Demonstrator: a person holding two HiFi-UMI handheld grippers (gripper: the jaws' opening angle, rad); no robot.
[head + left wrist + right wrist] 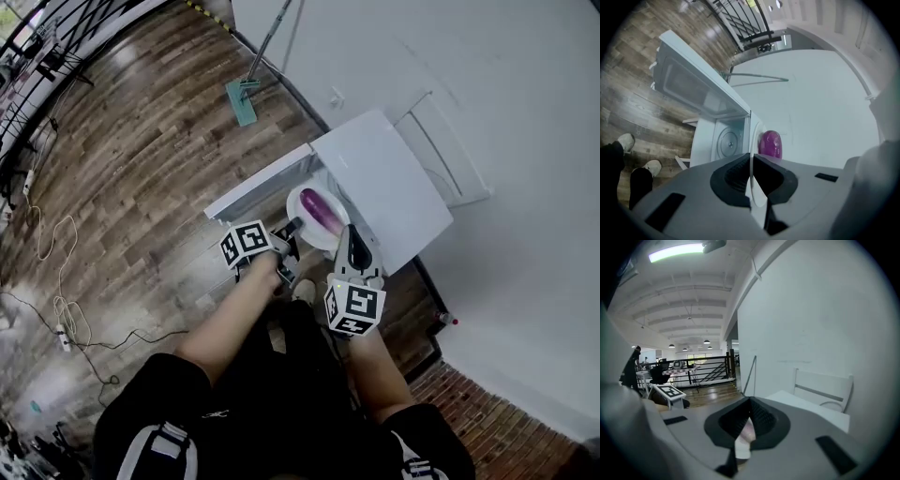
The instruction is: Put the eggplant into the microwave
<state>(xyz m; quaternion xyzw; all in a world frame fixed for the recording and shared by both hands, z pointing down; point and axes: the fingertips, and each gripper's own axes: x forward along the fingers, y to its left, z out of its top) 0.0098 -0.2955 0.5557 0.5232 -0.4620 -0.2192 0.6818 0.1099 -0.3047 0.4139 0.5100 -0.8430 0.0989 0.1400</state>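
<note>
A purple eggplant (pixel 321 211) lies on a white plate (pixel 302 199) held in front of the white microwave (pixel 384 173), whose door (pixel 255 185) stands open to the left. My left gripper (pixel 292 228) is shut on the plate's near-left rim. My right gripper (pixel 352 246) is shut on its near-right rim. In the left gripper view the plate (pixel 754 137) runs edge-on between the pads, the eggplant (pixel 769 144) lies just beyond, and the microwave's turntable (pixel 727 143) shows inside the cavity. In the right gripper view a white piece of the plate (pixel 743 442) sits between the pads.
A mop (pixel 246 94) leans on the wall behind the microwave. A white chair (pixel 442 150) stands against the wall to its right. Cables (pixel 58 281) trail over the wooden floor at left. The person's shoes (pixel 626 141) are below the open door (pixel 689 89).
</note>
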